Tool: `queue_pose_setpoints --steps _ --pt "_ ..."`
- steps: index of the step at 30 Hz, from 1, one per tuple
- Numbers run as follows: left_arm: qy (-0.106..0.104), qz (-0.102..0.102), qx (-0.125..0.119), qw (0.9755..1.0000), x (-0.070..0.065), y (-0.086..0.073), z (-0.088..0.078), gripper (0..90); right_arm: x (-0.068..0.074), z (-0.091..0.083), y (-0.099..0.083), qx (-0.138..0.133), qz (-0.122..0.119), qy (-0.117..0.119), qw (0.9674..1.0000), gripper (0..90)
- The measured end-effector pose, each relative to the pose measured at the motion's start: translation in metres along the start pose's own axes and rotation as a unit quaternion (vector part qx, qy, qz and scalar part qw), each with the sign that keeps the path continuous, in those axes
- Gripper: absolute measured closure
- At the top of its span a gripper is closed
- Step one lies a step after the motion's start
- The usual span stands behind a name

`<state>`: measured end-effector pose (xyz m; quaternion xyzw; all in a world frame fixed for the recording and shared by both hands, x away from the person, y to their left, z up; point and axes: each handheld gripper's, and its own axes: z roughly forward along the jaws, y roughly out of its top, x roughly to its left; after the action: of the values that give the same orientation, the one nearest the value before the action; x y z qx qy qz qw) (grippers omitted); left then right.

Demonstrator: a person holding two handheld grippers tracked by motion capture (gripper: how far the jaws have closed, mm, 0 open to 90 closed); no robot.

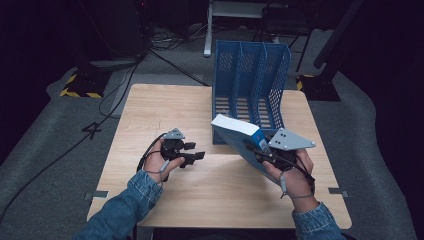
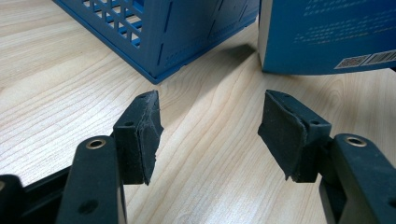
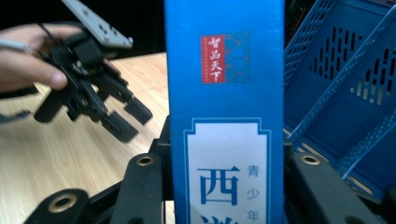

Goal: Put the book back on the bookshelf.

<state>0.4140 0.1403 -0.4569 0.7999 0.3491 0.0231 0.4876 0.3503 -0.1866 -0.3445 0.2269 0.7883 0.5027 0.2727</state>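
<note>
A blue book [image 1: 239,141] with white page edges hangs tilted above the table, just in front of the blue file rack [image 1: 250,85]. My right gripper [image 1: 256,148] is shut on the book near its spine end. In the right gripper view the book's spine [image 3: 226,93] stands upright between my black jaws, with the rack's slotted dividers [image 3: 345,93] right behind it. My left gripper [image 1: 196,152] hovers over the table's middle, open with nothing between its pads [image 2: 140,135]. It points toward the book's lower corner [image 2: 327,32] and the rack's base [image 2: 163,32].
The wooden table [image 1: 200,200] has free room to the left of and in front of the rack. The rack has three upright compartments and stands at the back right. Cables lie on the grey floor beyond the table's far left edge.
</note>
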Motion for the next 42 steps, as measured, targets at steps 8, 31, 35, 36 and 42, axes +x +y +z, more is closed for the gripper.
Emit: queue_pose_setpoints --steps 8,31,35,36,42 --pt "-0.023 0.051 -0.059 0.9966 -0.024 0.013 -0.005 38.0 0.002 0.001 0.004 -0.032 0.036 0.020 0.9986 61.8" --pt "-0.001 0.109 -0.063 0.9920 -0.039 0.033 -0.012 51.4 0.017 0.014 0.011 -0.061 0.066 0.062 0.9941 61.4" --pt "0.003 0.129 -0.060 0.9898 -0.044 0.035 -0.012 54.8 0.014 0.009 0.010 -0.053 0.060 0.066 0.9946 61.1" --pt "0.006 0.135 -0.055 0.9892 -0.046 0.037 -0.011 55.4 0.013 0.006 0.008 -0.049 0.060 0.068 0.9947 61.1" --pt "0.001 0.152 -0.058 0.9867 -0.056 0.040 -0.002 55.7 0.004 -0.010 -0.005 -0.039 0.080 0.059 0.9942 60.7"
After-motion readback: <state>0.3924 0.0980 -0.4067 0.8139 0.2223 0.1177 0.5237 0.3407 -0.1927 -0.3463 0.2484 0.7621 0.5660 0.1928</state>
